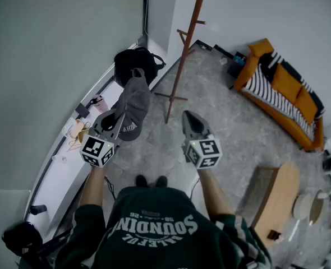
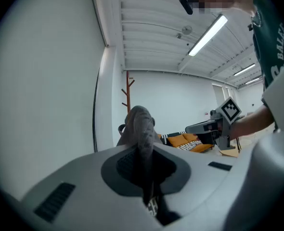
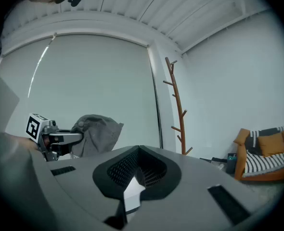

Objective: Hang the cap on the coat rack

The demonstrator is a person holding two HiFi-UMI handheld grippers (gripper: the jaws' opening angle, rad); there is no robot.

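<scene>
Your left gripper (image 1: 117, 119) pinches the cap (image 1: 133, 102), your right gripper (image 1: 191, 122) is closed on nothing, and hanging it on the coat rack (image 1: 185, 55) ahead is not yet done.

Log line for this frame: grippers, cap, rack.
left gripper: shut on cap | right gripper: shut, empty | rack: ahead, cap not on it | stage: not hung

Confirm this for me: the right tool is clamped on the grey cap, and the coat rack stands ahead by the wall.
Not right. It is the left tool that is clamped on the grey cap, as the left gripper view shows; the right tool holds nothing. The coat rack does stand ahead by the wall.
</scene>
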